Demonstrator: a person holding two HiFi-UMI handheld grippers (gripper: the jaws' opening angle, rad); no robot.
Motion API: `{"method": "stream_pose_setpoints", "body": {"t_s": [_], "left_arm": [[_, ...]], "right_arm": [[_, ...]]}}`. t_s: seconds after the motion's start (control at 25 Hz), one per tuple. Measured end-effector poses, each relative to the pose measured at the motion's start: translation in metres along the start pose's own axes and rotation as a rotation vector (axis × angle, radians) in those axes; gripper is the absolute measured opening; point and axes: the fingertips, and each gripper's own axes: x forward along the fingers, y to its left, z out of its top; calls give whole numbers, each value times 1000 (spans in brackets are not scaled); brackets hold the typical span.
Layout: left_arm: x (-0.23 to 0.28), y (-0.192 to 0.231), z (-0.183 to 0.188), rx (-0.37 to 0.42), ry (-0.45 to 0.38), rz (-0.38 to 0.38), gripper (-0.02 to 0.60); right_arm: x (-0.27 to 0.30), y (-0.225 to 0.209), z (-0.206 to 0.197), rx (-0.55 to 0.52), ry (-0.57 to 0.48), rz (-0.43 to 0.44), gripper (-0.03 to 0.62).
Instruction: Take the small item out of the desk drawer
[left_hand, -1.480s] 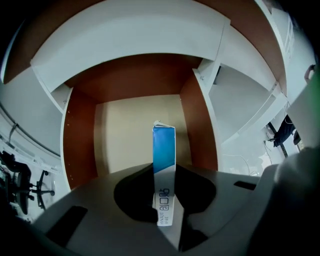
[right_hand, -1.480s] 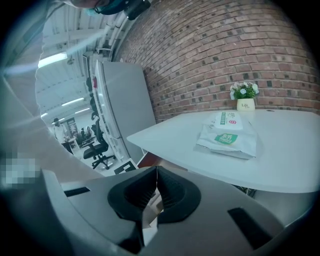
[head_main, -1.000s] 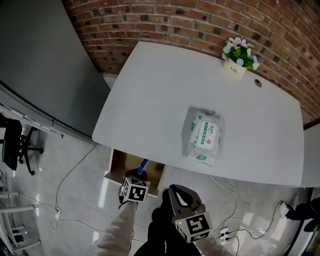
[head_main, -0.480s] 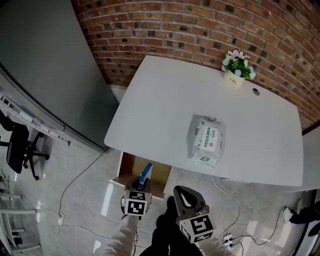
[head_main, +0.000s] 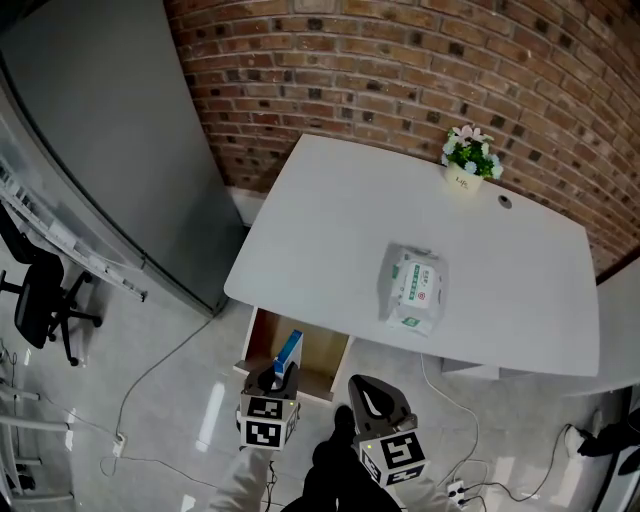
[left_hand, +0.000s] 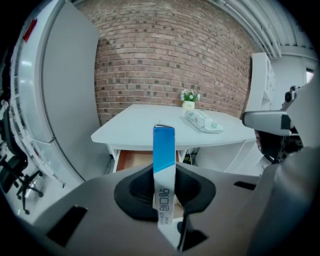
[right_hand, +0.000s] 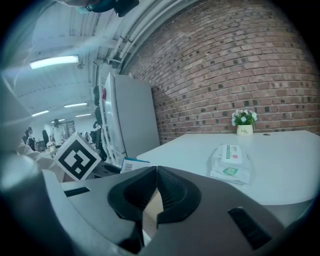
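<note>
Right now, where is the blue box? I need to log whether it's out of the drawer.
In the left gripper view the blue box stands clamped in the left gripper. In the head view it's at lower left, by the open drawer.

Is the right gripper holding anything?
No, the right gripper has its jaws closed together with nothing between them.

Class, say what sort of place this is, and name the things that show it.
Probably an office: a white desk with an open drawer, a black swivel chair at the left, a brick wall behind.
</note>
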Motion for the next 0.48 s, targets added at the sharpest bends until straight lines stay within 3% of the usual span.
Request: {"method": "stream_pose_setpoints", "body": {"t_s": [0.48], "left_arm": [[-64,-1,37,-8,-153,3,80]], "right_arm": [[-19,19,18,-32,-40,-13,26]]}}
